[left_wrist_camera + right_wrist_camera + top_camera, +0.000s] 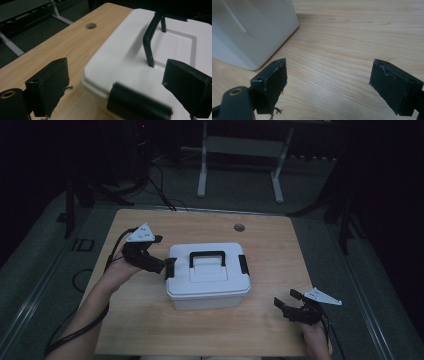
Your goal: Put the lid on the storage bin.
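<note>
Left gripper (161, 262) at the box's (207, 292) left latch (171, 268), right gripper (286, 303) waiting.

The box sits mid-table (150, 330); the left jaws spread around the latch, likely to flip it, while the right jaws rest spread and empty near the right front corner.

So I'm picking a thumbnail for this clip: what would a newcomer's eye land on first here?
First the white box with its black handle raised, mid-table and bright in the dark room. Next the left gripper, open at the box's left end with the black latch between its fingers. Last the right gripper, open and holding nothing, low by the table's near right corner.
</note>
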Available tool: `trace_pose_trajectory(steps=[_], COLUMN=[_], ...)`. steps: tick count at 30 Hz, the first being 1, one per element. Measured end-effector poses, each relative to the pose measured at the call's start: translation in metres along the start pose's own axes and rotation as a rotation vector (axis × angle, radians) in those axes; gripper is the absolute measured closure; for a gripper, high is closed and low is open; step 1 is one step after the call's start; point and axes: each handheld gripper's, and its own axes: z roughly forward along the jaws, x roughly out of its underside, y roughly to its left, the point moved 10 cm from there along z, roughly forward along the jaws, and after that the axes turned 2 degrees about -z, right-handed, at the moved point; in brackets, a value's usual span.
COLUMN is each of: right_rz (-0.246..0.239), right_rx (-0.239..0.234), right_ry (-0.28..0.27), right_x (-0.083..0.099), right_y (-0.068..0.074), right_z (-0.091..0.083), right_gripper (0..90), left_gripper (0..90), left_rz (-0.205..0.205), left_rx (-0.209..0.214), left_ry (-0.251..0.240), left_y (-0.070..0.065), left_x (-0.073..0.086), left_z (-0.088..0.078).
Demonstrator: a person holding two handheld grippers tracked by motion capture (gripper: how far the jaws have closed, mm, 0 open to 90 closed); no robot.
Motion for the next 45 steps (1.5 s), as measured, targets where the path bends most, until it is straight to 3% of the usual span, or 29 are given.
trace_pose_trajectory(steps=[21, 32, 36, 37, 40, 45], right_rz=[0.0, -0.011, 0.005, 0.018, -0.009, -0.006], right_rx=[0.018, 0.016, 0.045, 0.076, 0.113, 0.13], right_ry=[-0.005, -0.032, -0.031, -0.028, -0.023, -0.022], right_x=[0.001, -0.001, 0.0, 0.002, 0.002, 0.004], right_y=[-0.002, -0.002, -0.005, -0.01, -0.012, -0.015], right_z=[-0.001, -0.003, -0.003, -0.003, -0.005, -0.005], right_gripper=[14.0, 14.1, 14.0, 14.0, 14.0, 14.0], left_gripper=[6.7, 6.7, 6.7, 6.6, 2.3, 2.3], left_rz=[-0.092, -0.155, -0.185, -0.194, -0.206, -0.232], left_rx=[-0.075, -0.121, -0.138, -0.141, -0.174, -0.186], left_ry=[-0.054, -0.029, -0.043, -0.044, -0.011, -0.005], left_y=[0.016, 0.018, 0.018, 0.018, 0.018, 0.017], left_x=[0.06, 0.112, 0.125, 0.129, 0.146, 0.159], left_z=[-0.041, -0.038, -0.036, -0.035, -0.029, -0.027])
